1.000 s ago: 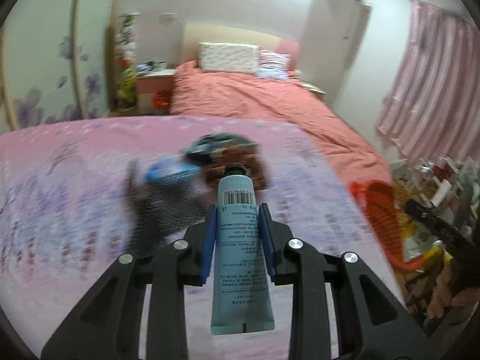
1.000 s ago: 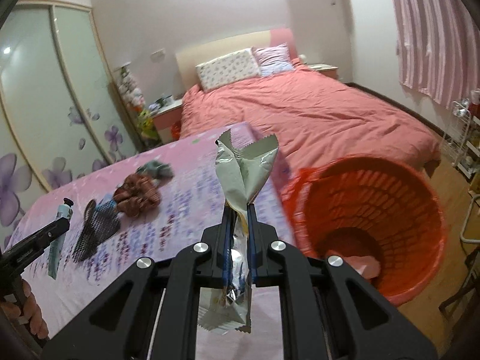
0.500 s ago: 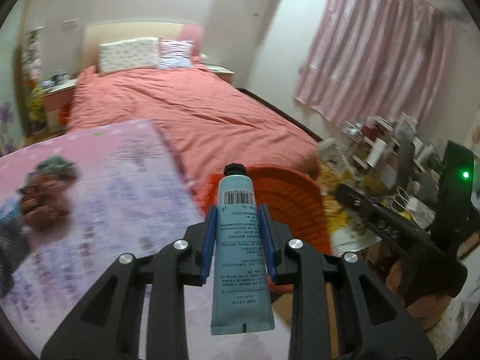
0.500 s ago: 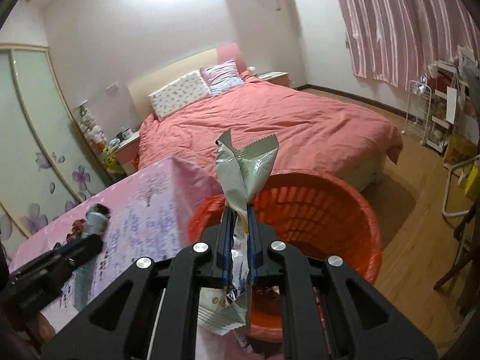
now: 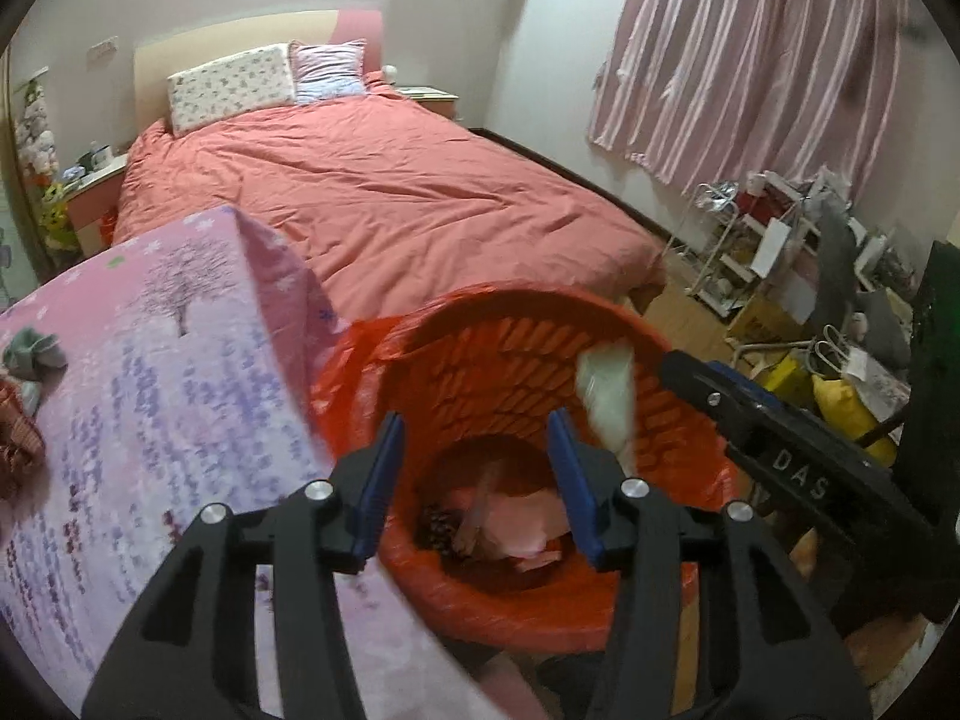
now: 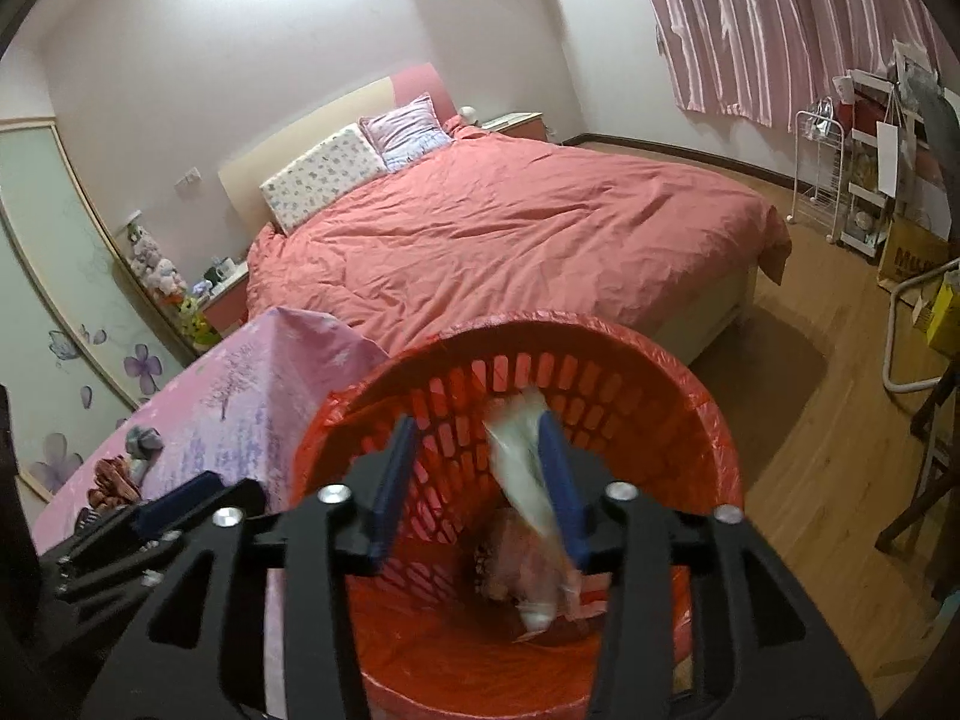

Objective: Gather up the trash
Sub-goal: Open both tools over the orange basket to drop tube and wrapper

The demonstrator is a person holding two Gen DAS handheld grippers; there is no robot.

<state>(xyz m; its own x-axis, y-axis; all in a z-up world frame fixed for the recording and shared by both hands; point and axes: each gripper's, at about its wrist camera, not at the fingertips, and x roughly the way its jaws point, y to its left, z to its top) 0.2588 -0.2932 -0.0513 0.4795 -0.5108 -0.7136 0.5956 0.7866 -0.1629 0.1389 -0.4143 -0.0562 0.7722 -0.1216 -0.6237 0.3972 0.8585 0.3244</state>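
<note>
Both grippers now stand apart and empty over the red basket (image 5: pixel 522 618): the left gripper (image 5: pixel 477 486) has let go its blue tube, no longer visible, and the right gripper (image 6: pixel 477 486) has just released the silver wrapper (image 6: pixel 528 498), blurred mid-fall just inside its right finger. Beyond the left gripper, on the bench (image 5: pixel 150 372), small items (image 5: pixel 27 360) remain, likely next.

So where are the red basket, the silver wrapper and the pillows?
red basket (image 6: pixel 708 414), right wrist view, on its rim.
silver wrapper (image 6: pixel 528 480), right wrist view, on its crumpled middle.
pillows (image 5: pixel 231 84), left wrist view, on the white flowered one.
</note>
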